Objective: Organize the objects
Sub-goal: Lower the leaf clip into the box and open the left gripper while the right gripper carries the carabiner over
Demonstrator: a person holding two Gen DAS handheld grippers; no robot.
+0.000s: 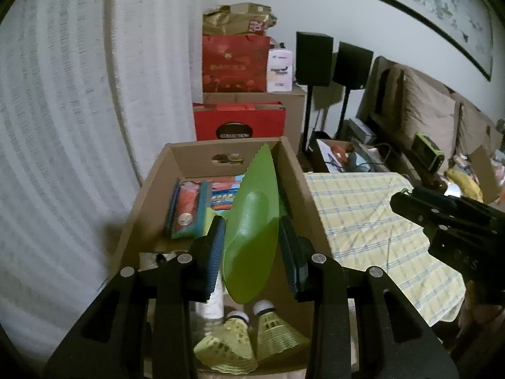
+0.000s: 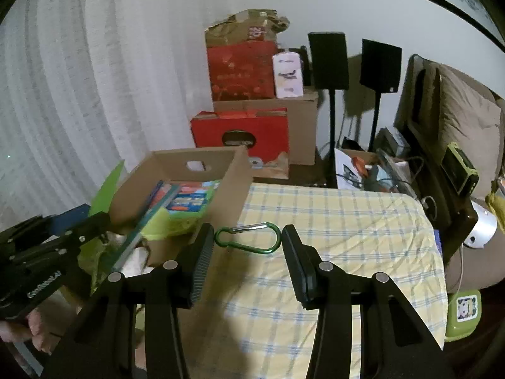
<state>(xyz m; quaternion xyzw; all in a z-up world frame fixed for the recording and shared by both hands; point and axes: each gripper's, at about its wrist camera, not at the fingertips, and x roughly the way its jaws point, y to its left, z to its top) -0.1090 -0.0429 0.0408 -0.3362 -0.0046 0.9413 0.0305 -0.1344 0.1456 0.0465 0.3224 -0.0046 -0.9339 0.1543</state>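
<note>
My left gripper is shut on a lime-green, leaf-shaped plastic piece with a serrated edge, held upright over an open cardboard box. In the box lie colourful packs and two yellow shuttlecocks. In the right wrist view, my right gripper is shut on a green carabiner that spans its fingertips. It hangs above the box's right wall and the checked tablecloth. The left gripper, with the green piece, shows at the lower left there.
Red gift boxes and cardboard cartons are stacked behind the box by the white curtain. Two black speakers on stands and a cluttered sofa lie to the right. The right gripper reaches in at the right edge.
</note>
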